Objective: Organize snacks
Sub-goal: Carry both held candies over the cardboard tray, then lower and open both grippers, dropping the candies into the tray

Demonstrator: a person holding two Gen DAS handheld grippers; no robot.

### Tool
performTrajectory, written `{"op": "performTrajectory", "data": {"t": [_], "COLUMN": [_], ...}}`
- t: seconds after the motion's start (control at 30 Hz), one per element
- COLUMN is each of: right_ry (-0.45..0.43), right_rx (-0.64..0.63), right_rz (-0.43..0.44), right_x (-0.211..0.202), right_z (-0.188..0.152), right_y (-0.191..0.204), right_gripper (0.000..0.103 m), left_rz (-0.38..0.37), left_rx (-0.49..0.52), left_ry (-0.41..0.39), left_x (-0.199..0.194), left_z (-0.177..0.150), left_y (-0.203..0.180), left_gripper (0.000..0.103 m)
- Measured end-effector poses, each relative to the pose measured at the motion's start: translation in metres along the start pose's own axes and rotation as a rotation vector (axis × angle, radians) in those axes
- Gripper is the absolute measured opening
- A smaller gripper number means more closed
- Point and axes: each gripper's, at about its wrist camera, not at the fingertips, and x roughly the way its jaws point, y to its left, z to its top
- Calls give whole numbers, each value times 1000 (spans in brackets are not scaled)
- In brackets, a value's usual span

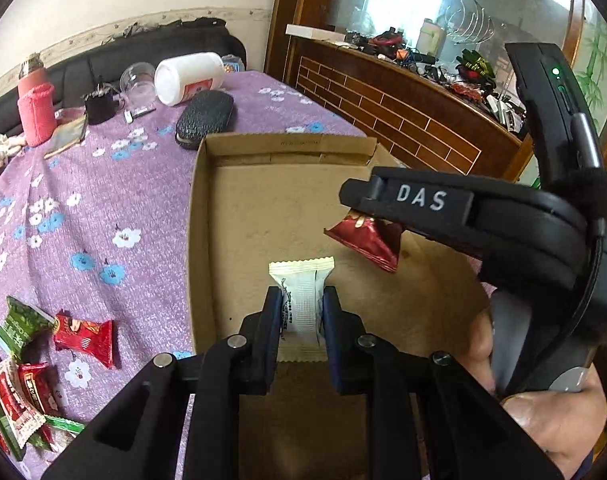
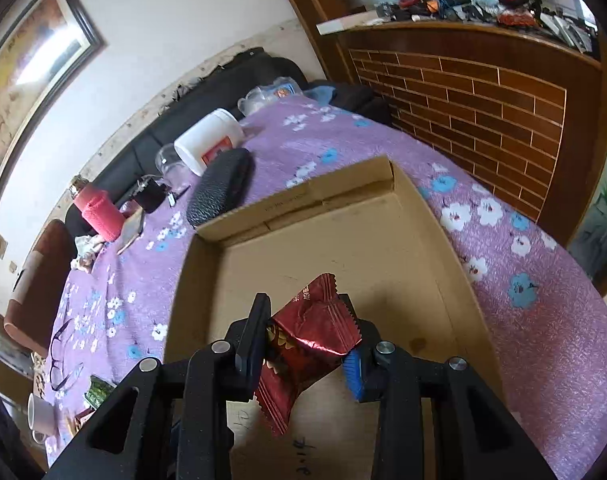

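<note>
A: While both tools hang over the cardboard box [image 1: 201, 216], note the grips. Left gripper [image 1: 302, 312]: jaws nearly together, pinching a white snack packet [image 1: 303, 300] by its sides, upright, above the box floor.

B: Noted. Right gripper [image 2: 309, 330]?

A: Jaws a little wider, clamped on a red foil snack [image 2: 307, 332], which sits crooked between the pads with one crimped end hanging below. From the left wrist view it is also over the box, right of the white packet, not touching it.

B: Box contents?

A: Floor looks bare where visible; near part is hidden behind the tools, so unsure.

B: Remaining stock?

A: Loose snacks [image 1: 31, 360], red and green wrappers, lie on the purple floral cloth [image 1: 103, 208] left of the box.
</note>
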Motion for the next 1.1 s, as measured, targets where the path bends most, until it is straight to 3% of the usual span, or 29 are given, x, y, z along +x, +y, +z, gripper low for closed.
{"op": "performTrajectory", "data": {"t": [0.17,1.1], "right_ry": [33,62], "right_rx": [-22,-28], "right_rz": [-53,-61], "right_x": [9,15], "right_z": [-1,-4], "right_y": [4,4], "right_gripper": [35,36], "left_rz": [9,30], "left_rx": [-7,-10], "left_ry": [12,30], "left_x": [2,10], "left_z": [-1,-4], "left_y": [2,5], "left_gripper": [19,19]}}
